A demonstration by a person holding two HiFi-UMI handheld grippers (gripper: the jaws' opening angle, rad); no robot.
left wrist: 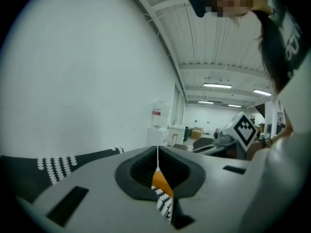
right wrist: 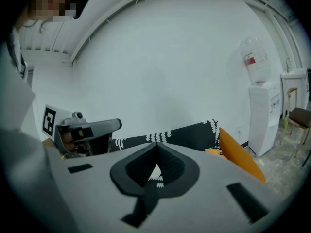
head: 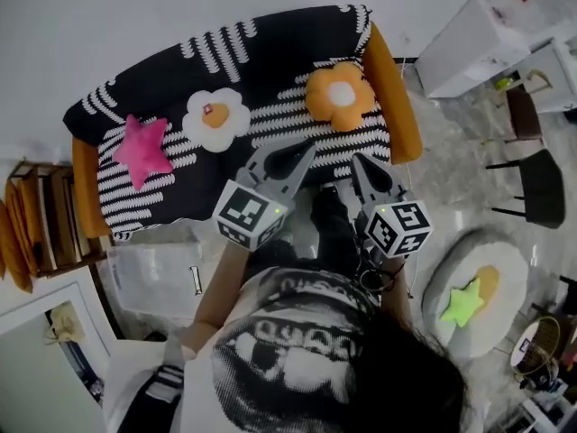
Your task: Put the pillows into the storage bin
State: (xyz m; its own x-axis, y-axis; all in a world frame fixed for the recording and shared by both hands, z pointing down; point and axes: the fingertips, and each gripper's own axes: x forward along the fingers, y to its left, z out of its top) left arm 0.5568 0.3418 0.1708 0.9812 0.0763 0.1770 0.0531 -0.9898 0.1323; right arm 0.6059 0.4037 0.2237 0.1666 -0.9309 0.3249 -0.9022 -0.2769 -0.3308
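At the far left of the head view, cut off by the frame edge: a wooden rack [head: 41,228]. Next, flat on the seat of the striped sofa [head: 270,48] and apart from one another: pink star pillow [head: 141,149], white flower pillow [head: 216,117], orange flower pillow [head: 340,93]. On the floor below the sofa's left end, just beside the person's arm: a clear storage bin [head: 149,278], contents hard to make out. Over the seat's front edge, side by side and touching no pillow: left gripper [head: 300,152] and right gripper [head: 361,165]. Far right, well apart from the sofa: green star pillow [head: 464,303] on a round white cushion [head: 491,260].

Pillows and bin seen from the head view only. In the left gripper view: left gripper [left wrist: 157,154] with jaws together on nothing, just a sliver of orange and striped fabric behind them. In the right gripper view: right gripper [right wrist: 156,149] likewise closed and empty, plus the sofa's orange arm [right wrist: 240,157] and a water dispenser [right wrist: 260,115].
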